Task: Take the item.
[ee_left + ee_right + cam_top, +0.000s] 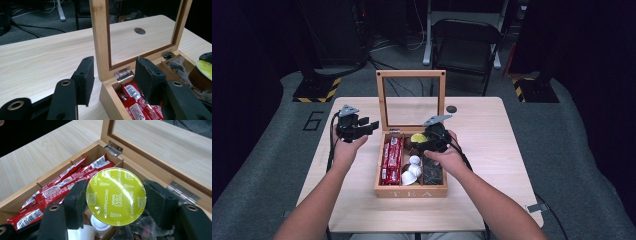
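The pale wooden table (492,145) carried everything, with a small dark hole (451,109) in its top beyond the right tongs. On it stood the wooden tea box (411,192), its glass-paned lid (411,74) propped upright behind both tongs; the box lay just to the right of the left tongs and directly beneath the right tongs. Inside, the red sachets (53,191) filled the compartment nearest the left tongs, lying lengthwise, below and to the left of the right tongs in the right gripper view. Small white capsules (412,169) sat in the middle compartment, under and a little nearer the person than the right tongs. The right tongs (115,200) were closed on the cappuccino capsule (116,196), one pad pressed to each side of its rim, its yellow-green foil top facing the camera; the capsule hung above the middle compartment, clear of the things below. The left tongs (115,80) stood open and held nothing: one jaw hovered over the table outside the box's left wall, the other over the sachet compartment, with the box's rear corner and a lid hinge (123,74) between them.
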`<act>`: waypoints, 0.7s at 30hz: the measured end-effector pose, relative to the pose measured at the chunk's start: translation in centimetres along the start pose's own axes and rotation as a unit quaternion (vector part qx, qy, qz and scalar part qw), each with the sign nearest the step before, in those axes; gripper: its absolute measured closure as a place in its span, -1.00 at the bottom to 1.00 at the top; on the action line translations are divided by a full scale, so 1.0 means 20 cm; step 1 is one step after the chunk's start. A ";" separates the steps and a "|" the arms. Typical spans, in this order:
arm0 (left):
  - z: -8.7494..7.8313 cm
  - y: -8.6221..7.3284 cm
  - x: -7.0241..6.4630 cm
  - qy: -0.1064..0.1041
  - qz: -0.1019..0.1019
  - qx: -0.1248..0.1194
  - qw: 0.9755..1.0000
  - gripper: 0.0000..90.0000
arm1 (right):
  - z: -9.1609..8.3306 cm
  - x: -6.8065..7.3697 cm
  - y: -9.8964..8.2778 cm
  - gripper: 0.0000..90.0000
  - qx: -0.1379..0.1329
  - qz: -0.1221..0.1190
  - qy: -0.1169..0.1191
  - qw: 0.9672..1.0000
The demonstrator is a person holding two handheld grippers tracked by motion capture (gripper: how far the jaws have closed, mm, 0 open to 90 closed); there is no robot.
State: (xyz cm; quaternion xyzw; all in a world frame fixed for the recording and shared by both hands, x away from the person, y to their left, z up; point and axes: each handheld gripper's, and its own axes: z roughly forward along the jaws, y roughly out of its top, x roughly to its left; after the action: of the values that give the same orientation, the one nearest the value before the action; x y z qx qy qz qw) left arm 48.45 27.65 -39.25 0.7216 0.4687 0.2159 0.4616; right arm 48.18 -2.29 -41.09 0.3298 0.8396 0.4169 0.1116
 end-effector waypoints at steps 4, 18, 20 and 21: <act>0.00 0.00 0.00 0.000 0.001 0.001 1.000 0.11 | -0.03 -0.01 0.01 -0.17 -0.008 0.006 -0.003 1.000; 0.00 0.00 0.00 0.002 0.001 0.001 1.000 0.11 | -0.11 -0.07 0.00 -0.17 -0.017 0.012 -0.016 1.000; 0.00 0.00 0.00 0.002 0.001 0.001 1.000 0.11 | -0.12 -0.08 -0.01 -0.17 -0.017 0.016 -0.021 0.999; 0.01 0.00 0.00 0.002 0.000 0.000 1.000 0.11 | -0.12 -0.08 -0.01 -0.17 -0.017 0.016 -0.021 0.999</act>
State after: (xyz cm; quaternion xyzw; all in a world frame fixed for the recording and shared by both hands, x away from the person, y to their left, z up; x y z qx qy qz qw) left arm 48.51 27.61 -39.33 0.7214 0.4693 0.2170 0.4607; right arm 48.19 -4.92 -39.84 0.3504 0.8243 0.4258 0.1284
